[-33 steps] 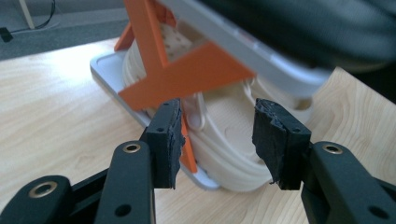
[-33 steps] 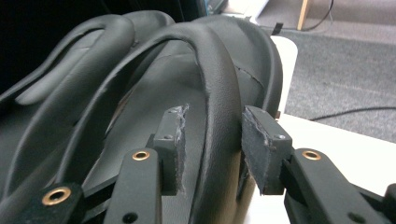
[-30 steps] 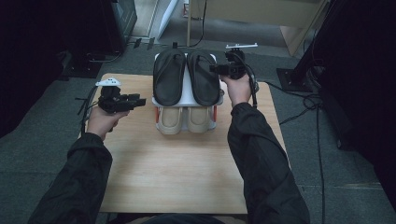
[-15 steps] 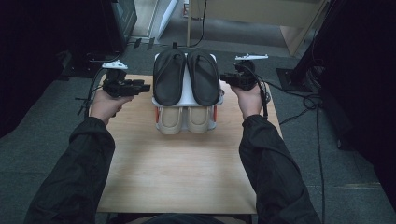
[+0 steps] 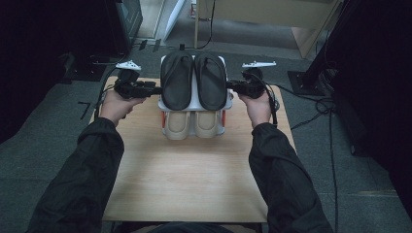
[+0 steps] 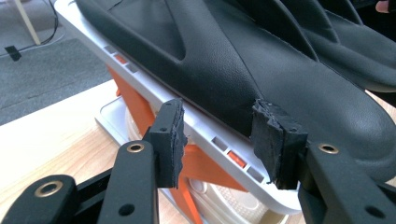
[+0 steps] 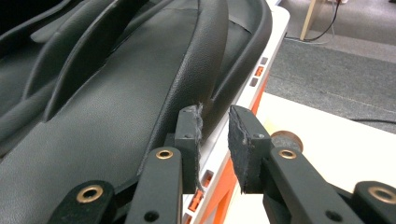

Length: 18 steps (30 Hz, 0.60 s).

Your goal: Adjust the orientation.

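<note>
Here, wooden table [image 5: 194, 179] on grey carpet floor [image 5: 43, 160], dark surroundings.

Black sandals [image 5: 194, 80], white-and-orange rack [image 6: 219, 140], beige shoes [image 5: 193, 124], pale wooden table [image 5: 184, 179].

The high view was dim at both sides, where the room fell into near black, while the wooden surface [image 5: 194, 170] in the middle was evenly lit from above. The picture was soft and a little grainy. The dark sleeves [image 5: 82, 179] showed almost no detail. In the left gripper view the light was brighter, and the black sandal [image 6: 261, 70] had a soft sheen. Near parts at the bottom were slightly blurred. The right gripper view was overexposed on the pale surface at its right.
</note>
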Tool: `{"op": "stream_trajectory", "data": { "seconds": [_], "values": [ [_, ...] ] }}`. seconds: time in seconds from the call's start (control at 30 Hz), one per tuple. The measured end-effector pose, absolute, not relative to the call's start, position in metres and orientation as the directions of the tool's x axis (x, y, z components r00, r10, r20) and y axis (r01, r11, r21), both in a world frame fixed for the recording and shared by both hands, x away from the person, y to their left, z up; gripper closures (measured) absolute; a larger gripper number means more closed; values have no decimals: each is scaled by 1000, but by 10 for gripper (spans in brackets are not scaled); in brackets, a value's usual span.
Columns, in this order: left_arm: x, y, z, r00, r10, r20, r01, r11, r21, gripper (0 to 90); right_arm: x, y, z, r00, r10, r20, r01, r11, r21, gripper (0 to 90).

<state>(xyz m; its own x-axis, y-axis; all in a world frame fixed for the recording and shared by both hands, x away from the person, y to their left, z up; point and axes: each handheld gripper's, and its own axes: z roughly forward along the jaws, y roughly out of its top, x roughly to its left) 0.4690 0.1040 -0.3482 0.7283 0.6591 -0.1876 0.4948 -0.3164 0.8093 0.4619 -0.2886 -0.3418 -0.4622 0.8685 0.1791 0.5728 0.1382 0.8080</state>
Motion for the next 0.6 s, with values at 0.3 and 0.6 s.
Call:
{"op": "stream_trajectory", "data": {
  "seconds": [0.3,0.6],
  "values": [
    [470,100,-347,735,653,-180,491,-331,806,540,461,-282,-342,-485,853,193,569,140,811,734],
    [471,100,-347,730,657,-189,496,-319,807,533,461,-282,-343,-481,855,196,571,136,810,719]
  ]
}}
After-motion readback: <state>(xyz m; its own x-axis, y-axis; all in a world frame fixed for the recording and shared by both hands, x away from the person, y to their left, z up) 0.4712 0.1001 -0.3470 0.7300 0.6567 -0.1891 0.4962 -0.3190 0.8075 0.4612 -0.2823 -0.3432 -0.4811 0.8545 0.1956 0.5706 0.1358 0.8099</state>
